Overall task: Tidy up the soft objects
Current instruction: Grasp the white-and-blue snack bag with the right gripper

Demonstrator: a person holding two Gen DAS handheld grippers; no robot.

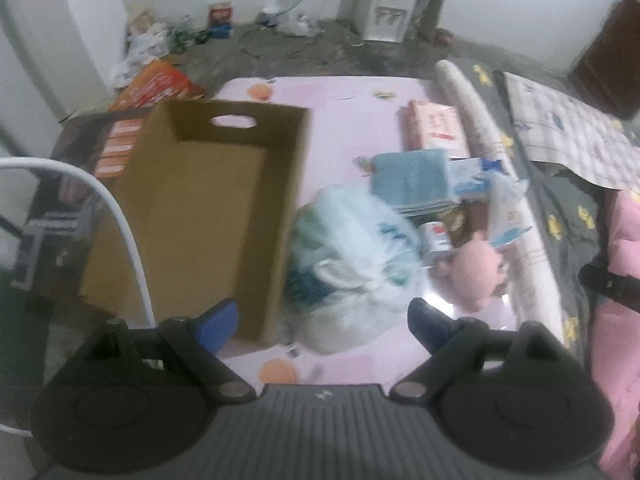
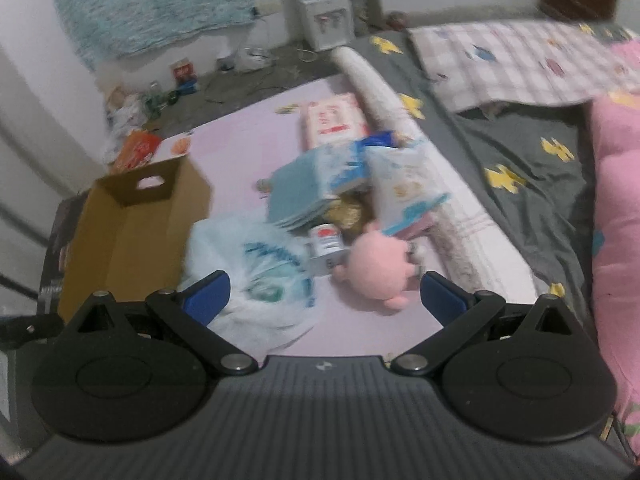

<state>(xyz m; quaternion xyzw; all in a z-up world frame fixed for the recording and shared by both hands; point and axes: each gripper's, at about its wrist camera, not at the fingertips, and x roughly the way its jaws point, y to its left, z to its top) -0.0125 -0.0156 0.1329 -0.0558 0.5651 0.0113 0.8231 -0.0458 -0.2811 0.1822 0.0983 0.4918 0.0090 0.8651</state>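
Note:
An open, empty cardboard box (image 1: 208, 208) (image 2: 132, 220) stands on the left of a pink table (image 1: 344, 120) (image 2: 248, 148). Right of it lie a tied white plastic bag (image 1: 352, 264) (image 2: 256, 276), a pink plush toy (image 1: 476, 272) (image 2: 380, 268), a folded blue towel (image 1: 412, 180) (image 2: 300, 192), soft packs (image 1: 508, 212) (image 2: 404, 184), a pink tissue pack (image 1: 436, 128) (image 2: 336, 120) and a small can (image 1: 436, 236) (image 2: 328, 240). My left gripper (image 1: 324, 324) is open above the bag's near side. My right gripper (image 2: 324, 300) is open just before the bag and the plush toy.
A bed with a grey sheet (image 2: 500, 152) and pink quilt (image 2: 616, 208) borders the table's right side, with a white rolled bolster (image 1: 484, 136) (image 2: 384, 92) along the edge. A white cable (image 1: 120, 220) arcs at left. Floor clutter and a water dispenser (image 1: 388, 12) stand beyond.

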